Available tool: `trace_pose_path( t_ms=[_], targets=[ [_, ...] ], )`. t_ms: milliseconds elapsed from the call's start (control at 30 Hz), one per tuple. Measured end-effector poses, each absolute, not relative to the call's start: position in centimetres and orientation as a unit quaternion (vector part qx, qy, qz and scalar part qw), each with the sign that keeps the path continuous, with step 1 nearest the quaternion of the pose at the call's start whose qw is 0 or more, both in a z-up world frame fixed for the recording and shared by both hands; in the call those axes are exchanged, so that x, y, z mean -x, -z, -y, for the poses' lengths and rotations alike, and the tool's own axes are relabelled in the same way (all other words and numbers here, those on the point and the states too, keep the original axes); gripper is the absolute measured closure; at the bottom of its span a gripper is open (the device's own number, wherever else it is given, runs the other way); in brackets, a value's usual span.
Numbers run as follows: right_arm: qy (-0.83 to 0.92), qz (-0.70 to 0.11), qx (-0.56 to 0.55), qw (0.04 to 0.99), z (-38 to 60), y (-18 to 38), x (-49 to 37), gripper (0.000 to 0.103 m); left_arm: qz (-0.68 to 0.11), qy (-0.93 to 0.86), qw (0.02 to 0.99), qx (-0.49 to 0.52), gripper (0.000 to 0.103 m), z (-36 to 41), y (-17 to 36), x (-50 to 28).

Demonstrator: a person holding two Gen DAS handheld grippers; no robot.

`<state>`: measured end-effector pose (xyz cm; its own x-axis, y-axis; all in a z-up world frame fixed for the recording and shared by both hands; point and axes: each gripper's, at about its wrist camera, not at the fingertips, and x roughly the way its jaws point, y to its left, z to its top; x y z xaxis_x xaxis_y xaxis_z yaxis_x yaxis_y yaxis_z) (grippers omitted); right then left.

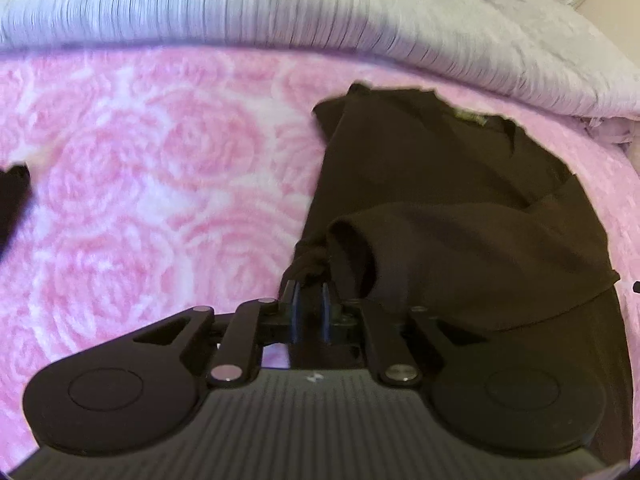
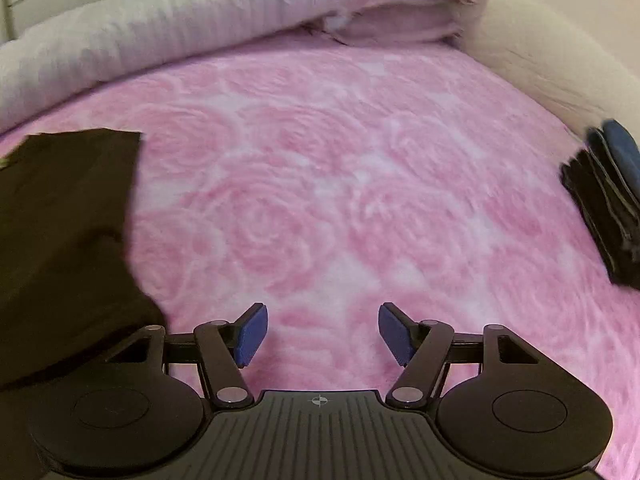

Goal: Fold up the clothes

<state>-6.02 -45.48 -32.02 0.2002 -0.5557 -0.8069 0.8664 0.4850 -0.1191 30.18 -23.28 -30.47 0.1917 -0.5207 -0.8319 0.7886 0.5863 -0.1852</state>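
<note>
Left wrist: left gripper [image 1: 310, 294] clenched on one dark shirt [image 1: 440, 200].
Right wrist: right gripper [image 2: 322, 332] released, empty.
Folded stack [image 2: 608, 196]: one.
Blanket [image 2: 340, 160]: one, pink.

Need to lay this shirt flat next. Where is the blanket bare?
Bare pink blanket lies between the dark shirt and the folded stack, below the white duvet. Crowded where the left tool pinches the shirt.
</note>
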Motion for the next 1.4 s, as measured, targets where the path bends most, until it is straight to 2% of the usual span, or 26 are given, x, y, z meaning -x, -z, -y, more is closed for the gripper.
trace_pose_path(
  t_ms=[167,367,533,667,767,933,1067,1300,1400],
  targets=[
    [0.367,-0.421,-0.164,0.814,41.3,32.0,4.1,0.037,-0.447,0.481,0.741,-0.144,0.095,25.5,29.7,-27.7],
    [0.255,-0.432,-0.124,0.856,39.0,34.3,0.7,0.037,-0.449,0.511,0.699,-0.222,0.092,29.6,32.9,-26.4],
    [0.324,-0.445,-0.14,0.823,42.5,35.3,2.4,0.036,-0.442,0.494,0.707,-0.246,0.1,29.6,34.0,-28.0],
    [0.359,-0.462,-0.141,0.799,42.5,33.8,5.3,0.036,-0.436,0.472,0.722,-0.255,0.099,26.9,32.5,-27.8],
    [0.331,-0.47,-0.142,0.806,39.7,31.9,7.1,0.036,-0.432,0.456,0.732,-0.262,0.088,24.5,31.1,-27.3],
    [0.254,-0.497,-0.094,0.825,32.3,31.0,9.1,0.036,-0.386,0.502,0.702,-0.325,0.079,17.9,27.8,-21.4],
    [0.194,-0.521,-0.051,0.829,26.3,31.1,10.5,0.036,-0.333,0.569,0.637,-0.399,0.062,11.8,26.8,-15.3],
    [0.088,-0.556,0.025,0.826,15.7,31.3,13.1,0.036,-0.236,0.692,0.471,-0.493,0.044,2.0,28.7,-4.1],
    [0.053,-0.564,0.053,0.822,12.7,31.7,14.2,0.036,-0.179,0.694,0.434,-0.546,0.044,-0.6,30.9,-0.5]
  ],
)
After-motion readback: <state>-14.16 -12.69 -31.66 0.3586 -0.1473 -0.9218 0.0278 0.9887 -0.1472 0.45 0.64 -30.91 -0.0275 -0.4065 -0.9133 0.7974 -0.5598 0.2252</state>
